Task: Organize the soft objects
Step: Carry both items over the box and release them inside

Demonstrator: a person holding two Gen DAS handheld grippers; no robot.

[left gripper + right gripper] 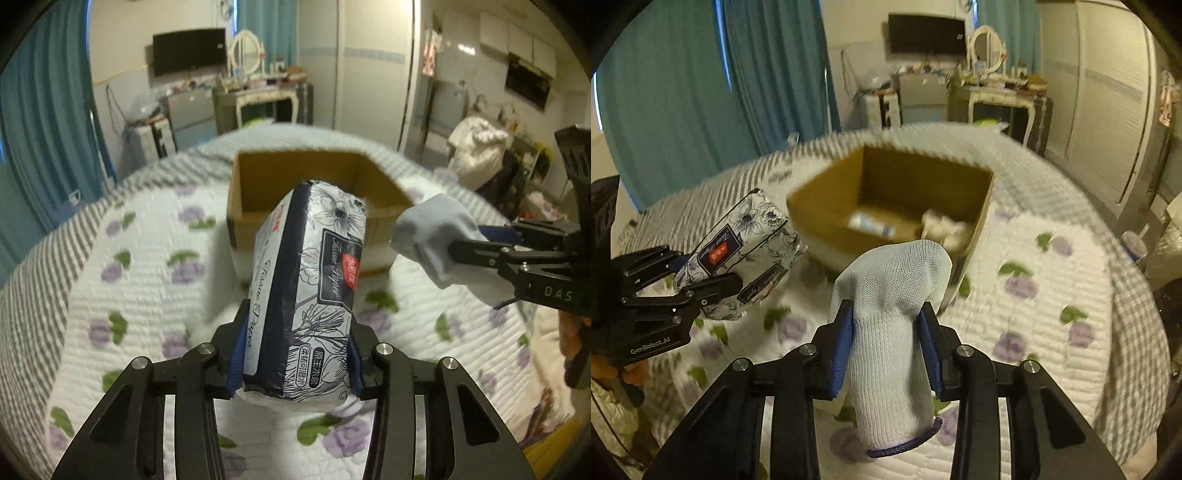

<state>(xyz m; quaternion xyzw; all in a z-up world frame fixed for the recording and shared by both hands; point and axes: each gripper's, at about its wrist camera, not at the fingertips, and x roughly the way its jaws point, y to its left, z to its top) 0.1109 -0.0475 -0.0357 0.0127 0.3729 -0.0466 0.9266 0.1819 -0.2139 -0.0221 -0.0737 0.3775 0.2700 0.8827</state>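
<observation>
The left gripper point(295, 354) has its jaws clenched on a tissue pack point(306, 280), which sticks out ahead of them, raised above the bed point(110, 280). The right gripper point(884, 349) grips a pale sock point(890, 325) between its jaws. Just beyond both sits an open cardboard box point(827, 206) on the quilt, with a small tube point(871, 224) and a crumpled white thing point(945, 225) inside.

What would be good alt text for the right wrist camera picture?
The right gripper holds a pale blue sock above a floral quilt, facing an open cardboard box. On the left, the left gripper holds a flower-printed tissue pack.
</observation>
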